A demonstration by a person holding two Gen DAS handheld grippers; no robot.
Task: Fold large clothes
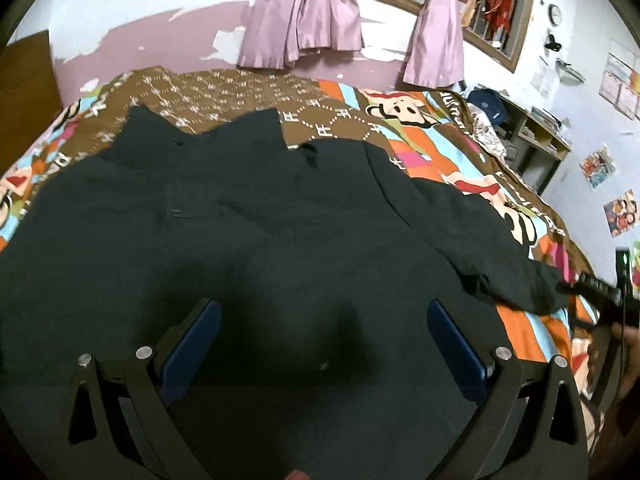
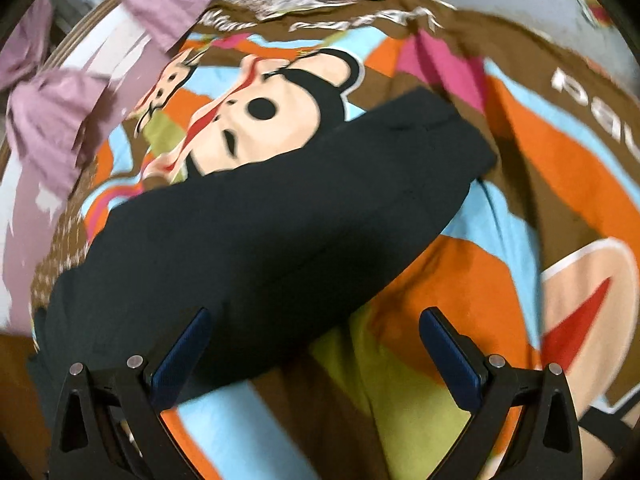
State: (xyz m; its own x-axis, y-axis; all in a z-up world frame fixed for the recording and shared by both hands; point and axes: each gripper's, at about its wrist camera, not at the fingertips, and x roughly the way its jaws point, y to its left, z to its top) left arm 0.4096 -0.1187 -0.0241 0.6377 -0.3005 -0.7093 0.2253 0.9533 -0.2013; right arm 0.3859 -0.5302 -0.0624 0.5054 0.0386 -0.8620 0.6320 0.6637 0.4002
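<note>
A large black garment (image 1: 256, 232) lies spread flat on the bed, collar end toward the far wall. My left gripper (image 1: 324, 344) is open and empty, hovering over the garment's near middle. One black sleeve (image 2: 280, 216) stretches out to the right over the bedspread. My right gripper (image 2: 316, 356) is open and empty just above the near edge of that sleeve, its left finger (image 2: 180, 360) over the black cloth and its right finger (image 2: 452, 360) over the bedspread. The right gripper also shows at the sleeve end in the left wrist view (image 1: 600, 296).
The bed carries a colourful cartoon-monkey bedspread (image 1: 420, 120) of brown, orange and blue (image 2: 520, 184). Pink curtains (image 1: 304, 12) hang at the far wall. A shelf unit (image 1: 532, 136) with clutter stands beyond the bed's right side.
</note>
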